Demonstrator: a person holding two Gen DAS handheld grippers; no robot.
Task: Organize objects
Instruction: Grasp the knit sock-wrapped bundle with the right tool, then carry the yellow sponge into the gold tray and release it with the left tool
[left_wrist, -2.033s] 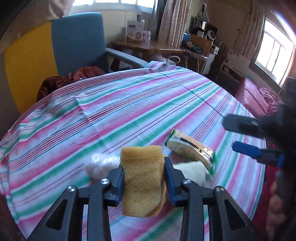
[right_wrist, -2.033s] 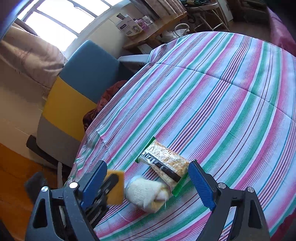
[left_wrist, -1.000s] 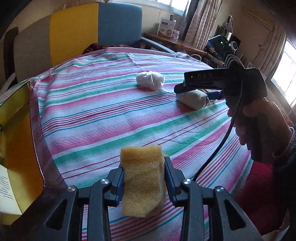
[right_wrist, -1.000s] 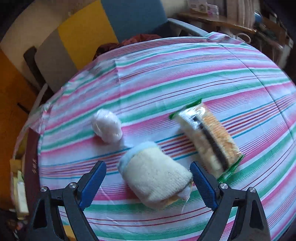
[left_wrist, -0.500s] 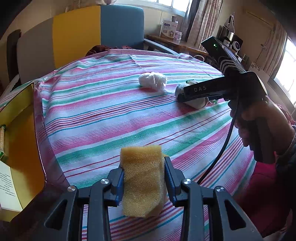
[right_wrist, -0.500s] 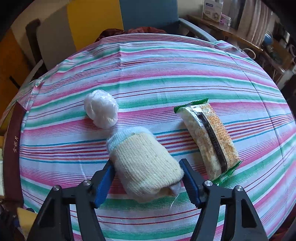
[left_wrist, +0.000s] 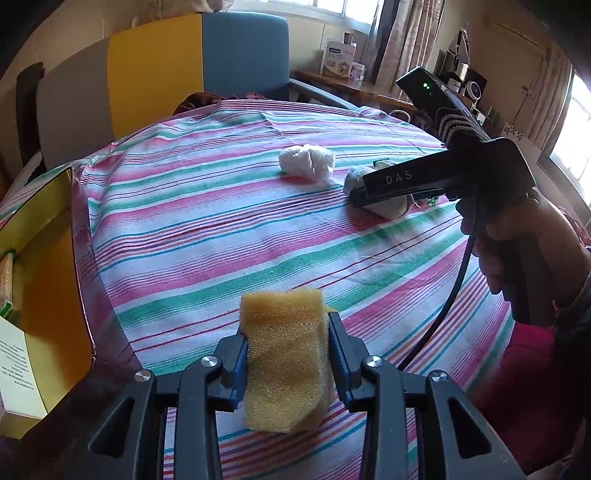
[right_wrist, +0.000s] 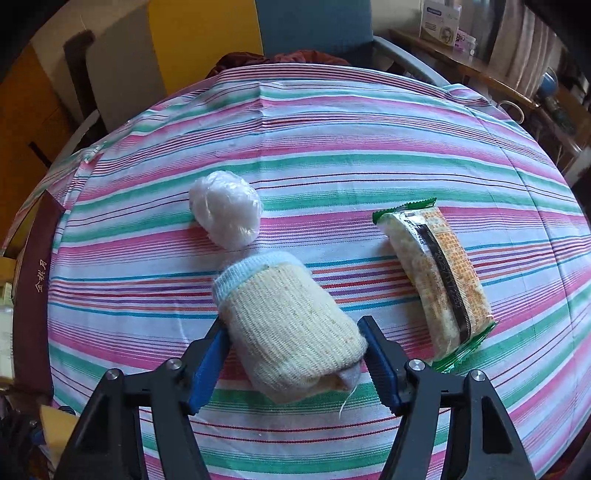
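Note:
My left gripper (left_wrist: 286, 332) is shut on a yellow sponge (left_wrist: 284, 354), held above the near side of the striped tablecloth (left_wrist: 203, 229). In the right wrist view my right gripper (right_wrist: 293, 332) has its blue pads against both sides of a rolled cream sock (right_wrist: 288, 325) with a pale blue cuff, which lies on the cloth. A white wad (right_wrist: 225, 210) rests just beyond the sock. To the sock's right lies a green-edged snack packet (right_wrist: 436, 273). From the left wrist view the sock (left_wrist: 388, 208) is mostly hidden behind the right gripper's black body.
An open yellow box (left_wrist: 44, 295) holding papers stands off the table's left edge. Behind the table is a yellow, blue and grey chair (left_wrist: 184, 62). A person's hand (left_wrist: 535, 251) grips the right tool, its cable hanging down. Cluttered shelves and windows line the far right.
The right gripper's jaws have come together from wide apart onto the sock's sides. The left gripper still holds the sponge and has swung from the objects toward the table's left edge.

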